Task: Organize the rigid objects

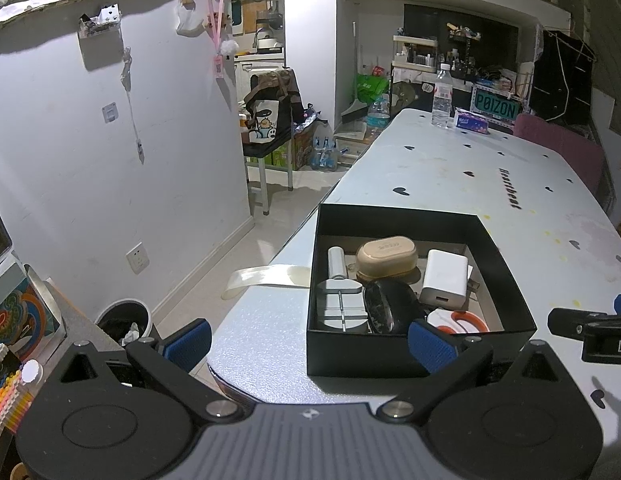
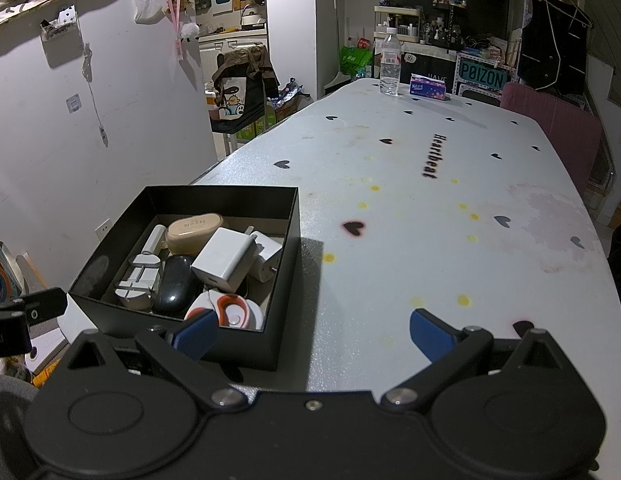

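Observation:
A black open box stands near the table's front left corner. In it lie a tan oval case, a white charger, a second white plug, a black oval case, a white and grey tool and a white and orange round item. My left gripper is open and empty just before the box. My right gripper is open and empty at the box's front right corner.
The white table with black hearts stretches ahead. A water bottle and a tissue pack stand at its far end. A pink chair is at the right. A bin sits on the floor at the left.

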Available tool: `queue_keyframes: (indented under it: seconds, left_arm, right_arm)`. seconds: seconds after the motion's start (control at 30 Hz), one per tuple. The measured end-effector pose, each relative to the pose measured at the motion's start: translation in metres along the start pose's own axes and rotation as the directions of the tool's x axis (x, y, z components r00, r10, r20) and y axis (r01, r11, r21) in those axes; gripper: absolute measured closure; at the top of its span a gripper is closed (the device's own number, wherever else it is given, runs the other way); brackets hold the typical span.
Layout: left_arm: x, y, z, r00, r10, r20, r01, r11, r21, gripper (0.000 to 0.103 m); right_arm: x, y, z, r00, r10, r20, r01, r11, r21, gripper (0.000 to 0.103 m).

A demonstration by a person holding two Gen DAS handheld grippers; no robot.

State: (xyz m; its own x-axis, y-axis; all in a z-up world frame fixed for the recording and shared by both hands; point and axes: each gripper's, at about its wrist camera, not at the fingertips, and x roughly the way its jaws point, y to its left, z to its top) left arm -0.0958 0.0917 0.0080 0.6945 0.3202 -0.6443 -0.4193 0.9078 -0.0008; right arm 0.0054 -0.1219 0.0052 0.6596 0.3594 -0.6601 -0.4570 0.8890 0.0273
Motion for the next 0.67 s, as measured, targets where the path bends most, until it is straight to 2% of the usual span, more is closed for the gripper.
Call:
queue_keyframes:
  seconds: [0.67]
  left_arm:
    - [-0.0002,0.0009,-0.0002,1.000,0.001,-0.001,-0.001,1.000,0.000,0.000]
  right_arm:
    - [0.0000,-0.0004,0.0001,1.000,0.000,0.000,0.000,1.000,0.000,0.000]
